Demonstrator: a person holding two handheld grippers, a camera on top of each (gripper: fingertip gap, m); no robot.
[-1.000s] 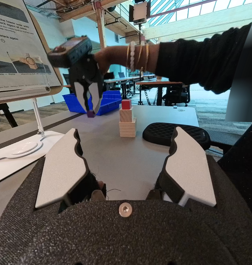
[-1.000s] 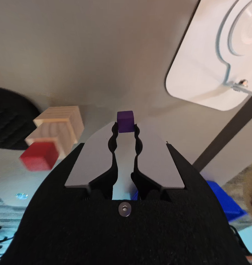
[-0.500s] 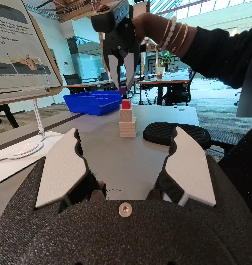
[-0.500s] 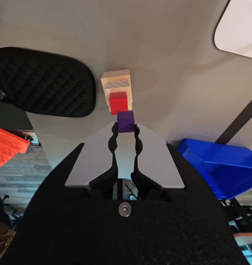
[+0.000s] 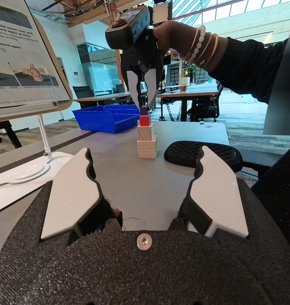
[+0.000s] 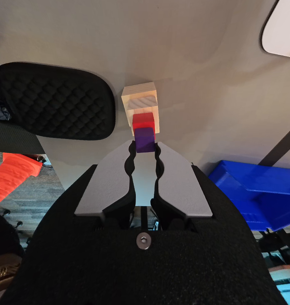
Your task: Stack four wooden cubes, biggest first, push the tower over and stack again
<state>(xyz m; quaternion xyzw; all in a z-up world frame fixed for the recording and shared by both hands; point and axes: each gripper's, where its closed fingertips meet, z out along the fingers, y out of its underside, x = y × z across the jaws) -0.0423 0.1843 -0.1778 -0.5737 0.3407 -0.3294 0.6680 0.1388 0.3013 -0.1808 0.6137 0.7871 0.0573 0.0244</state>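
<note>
Right tongs [image 6: 145, 145] pinch a purple cube [image 6: 144, 140] atop the red cube [image 5: 145, 120] at twelve o'clock; left tongs [image 5: 144, 165] gape empty; a sideways nudge could topple the stack.

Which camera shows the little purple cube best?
The right wrist view: the purple cube is close up, pinched at the tips of the right tool, above the red cube. The left wrist view shows it small and far, atop the block tower.
</note>
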